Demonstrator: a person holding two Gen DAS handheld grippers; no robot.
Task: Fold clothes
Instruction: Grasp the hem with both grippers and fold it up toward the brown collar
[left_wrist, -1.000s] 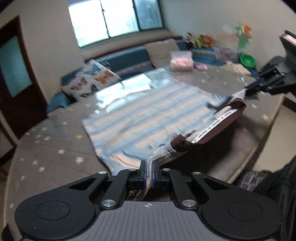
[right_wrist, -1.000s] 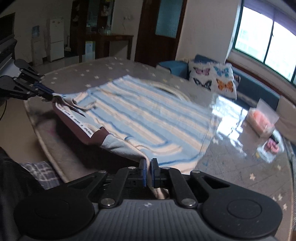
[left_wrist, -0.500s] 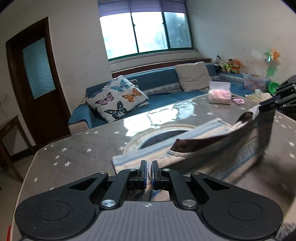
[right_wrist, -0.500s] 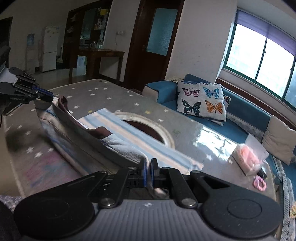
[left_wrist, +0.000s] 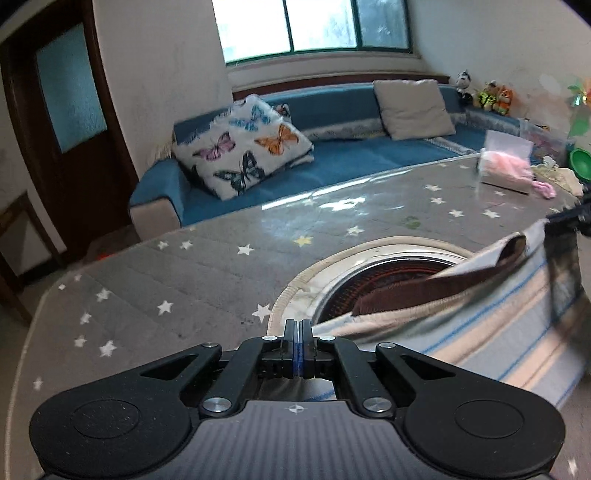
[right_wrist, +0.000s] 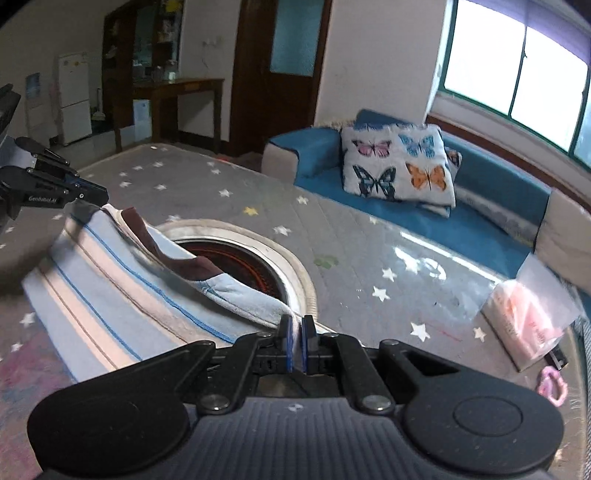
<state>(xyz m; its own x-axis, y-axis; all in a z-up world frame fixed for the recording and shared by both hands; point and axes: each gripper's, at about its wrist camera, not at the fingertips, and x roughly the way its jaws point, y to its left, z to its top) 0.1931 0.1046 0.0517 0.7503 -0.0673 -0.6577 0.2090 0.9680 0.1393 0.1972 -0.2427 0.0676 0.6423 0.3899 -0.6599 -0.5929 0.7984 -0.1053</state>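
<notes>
A blue, white and tan striped garment (left_wrist: 491, 332) with a brown waistband (left_wrist: 436, 288) hangs stretched between my two grippers above the round table. My left gripper (left_wrist: 298, 325) is shut on one top corner of it. My right gripper (right_wrist: 295, 321) is shut on the other top corner; the garment also shows in the right wrist view (right_wrist: 110, 295). Each gripper is visible from the other's camera: the right gripper at the far right of the left view (left_wrist: 569, 218), the left gripper at the left edge of the right view (right_wrist: 88, 192). The garment's lower part is out of view.
The grey star-patterned table (left_wrist: 184, 280) has a round recessed burner (right_wrist: 240, 254) in its middle. A clear bag of pink items (right_wrist: 528, 325) and a pink ring (right_wrist: 550, 384) lie on the far side. A blue sofa with a butterfly pillow (left_wrist: 243, 155) stands beyond.
Both grippers have lifted the garment off the table and carried it forward; it lay spread flat a second ago and now hangs doubled between them, baring the burner.
</notes>
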